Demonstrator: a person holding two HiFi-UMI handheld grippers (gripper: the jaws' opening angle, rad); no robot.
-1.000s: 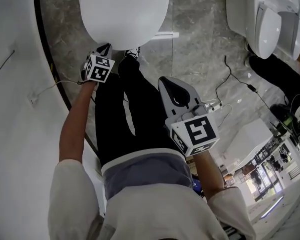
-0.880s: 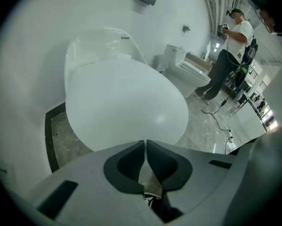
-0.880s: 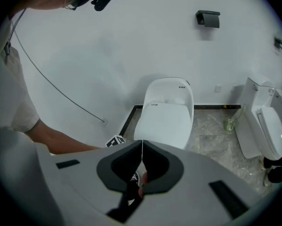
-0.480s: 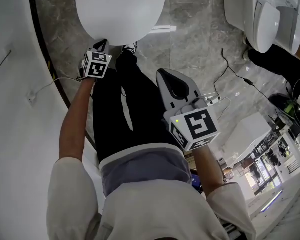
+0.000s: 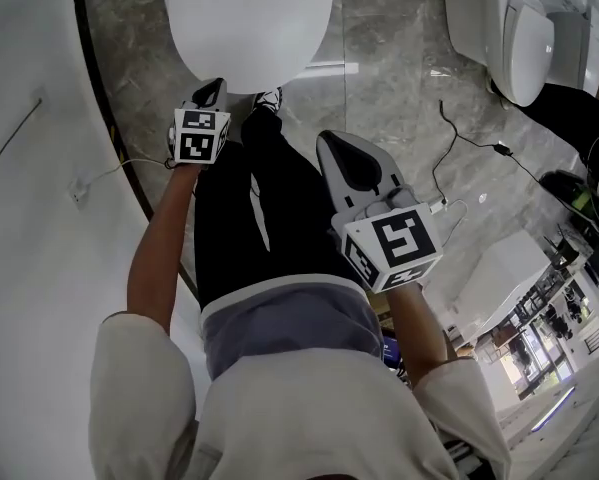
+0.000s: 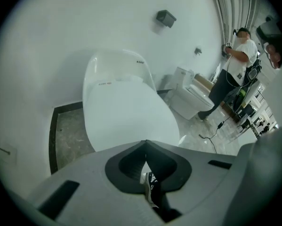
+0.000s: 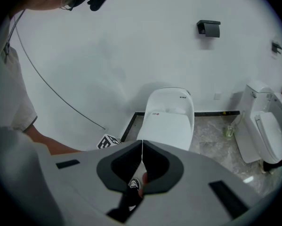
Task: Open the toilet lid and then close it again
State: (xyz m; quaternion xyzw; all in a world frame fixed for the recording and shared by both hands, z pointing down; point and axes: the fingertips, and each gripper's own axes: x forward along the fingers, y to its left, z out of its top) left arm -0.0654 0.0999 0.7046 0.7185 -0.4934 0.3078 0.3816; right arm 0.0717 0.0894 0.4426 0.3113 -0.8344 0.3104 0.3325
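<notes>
grey marble floor (image 5: 399, 58): toilet lid (image 5: 249, 18), shut, lies just beyond left tongs (image 5: 212, 90), farther from right tongs (image 5: 329, 143); both pressed together.

No legible words, brand names or numbers anywhere.

On the toilet lid (image 6: 126, 121), towards its far end: a short line of reddish print (image 6: 105, 83), too small and blurred to read. Farther back, on the white back of the toilet (image 6: 115, 62): a tiny row of dark marks (image 6: 140, 61), likewise unreadable. Both visible again in the right gripper view, no clearer there.

On the left marker cube (image 5: 199, 136) and the right marker cube (image 5: 394, 250): black-and-white coded squares only, blocky patterns rather than letters or digits.

On the far wall, high to the right: a dark box (image 7: 209, 28), any print on it too small to tell.
</notes>
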